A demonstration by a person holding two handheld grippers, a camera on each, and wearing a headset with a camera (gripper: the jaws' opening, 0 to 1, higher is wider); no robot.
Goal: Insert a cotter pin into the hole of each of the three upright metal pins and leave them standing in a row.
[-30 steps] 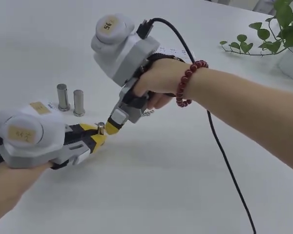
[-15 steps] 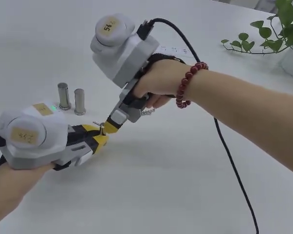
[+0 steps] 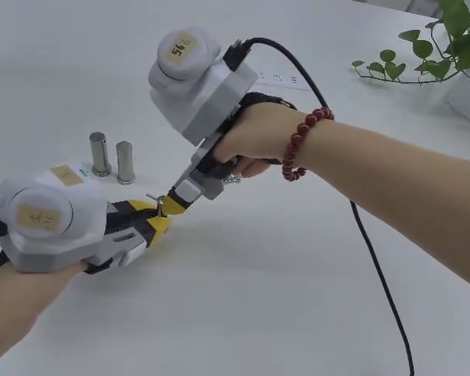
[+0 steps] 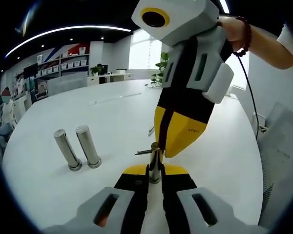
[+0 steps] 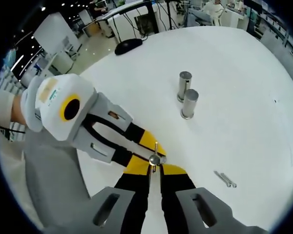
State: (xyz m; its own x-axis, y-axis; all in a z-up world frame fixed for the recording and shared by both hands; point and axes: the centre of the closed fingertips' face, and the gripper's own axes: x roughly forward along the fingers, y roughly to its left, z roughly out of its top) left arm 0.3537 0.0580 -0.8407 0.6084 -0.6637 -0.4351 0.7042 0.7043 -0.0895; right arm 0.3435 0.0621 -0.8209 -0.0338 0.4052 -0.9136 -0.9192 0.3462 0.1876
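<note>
Left gripper is clamped tight on the upright metal pin. Right gripper pinches the cotter pin at that pin's top, and its tip pokes out the far side. Two more pins stand together, well apart from the held pin. Spare cotter pins lie near it on the table.

left gripper clamped on upright metal pin, right gripper angled in from above with yellow tips at the pin's top, cotter pin poking out its left side, two spare pins standing side by side on the table further left
</note>
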